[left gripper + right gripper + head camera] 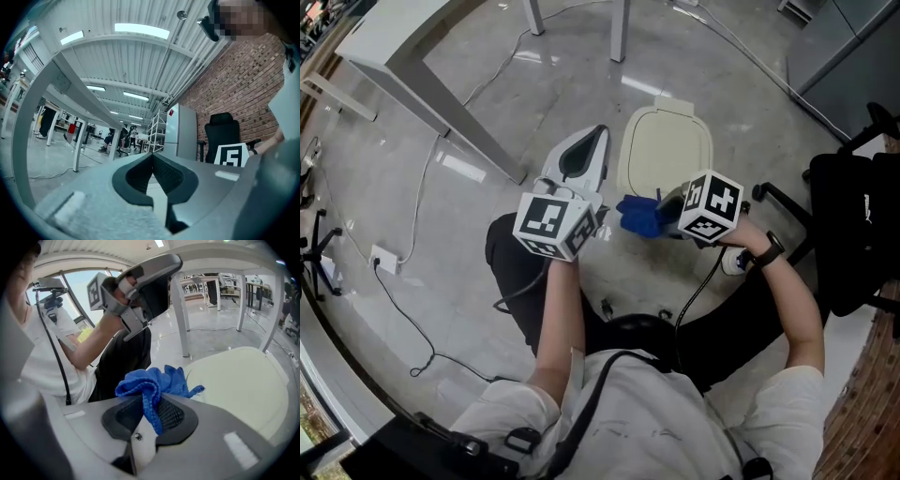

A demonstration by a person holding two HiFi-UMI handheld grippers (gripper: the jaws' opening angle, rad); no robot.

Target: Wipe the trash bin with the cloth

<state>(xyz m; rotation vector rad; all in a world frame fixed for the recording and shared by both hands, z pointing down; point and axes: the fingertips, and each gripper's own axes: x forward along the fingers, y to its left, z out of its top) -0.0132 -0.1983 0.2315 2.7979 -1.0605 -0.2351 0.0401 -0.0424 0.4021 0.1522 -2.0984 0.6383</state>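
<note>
The trash bin (667, 148) has a cream lid and stands on the floor in front of the seated person; the lid (241, 380) fills the right of the right gripper view. My right gripper (664, 214) is shut on a crumpled blue cloth (639, 216), held at the near edge of the lid. The cloth (154, 383) bulges out from between the jaws of this gripper (152, 398). My left gripper (594, 141) hovers left of the bin, pointing away, shut with nothing between its jaws (152, 159). It also shows raised in the right gripper view (169, 263).
A white table (403, 56) stands at the upper left, with metal legs (619, 28) behind the bin. Cables and a power strip (384, 258) lie on the polished floor at left. A black office chair (853, 225) is at the right. The person's dark-trousered legs (511, 267) are below the grippers.
</note>
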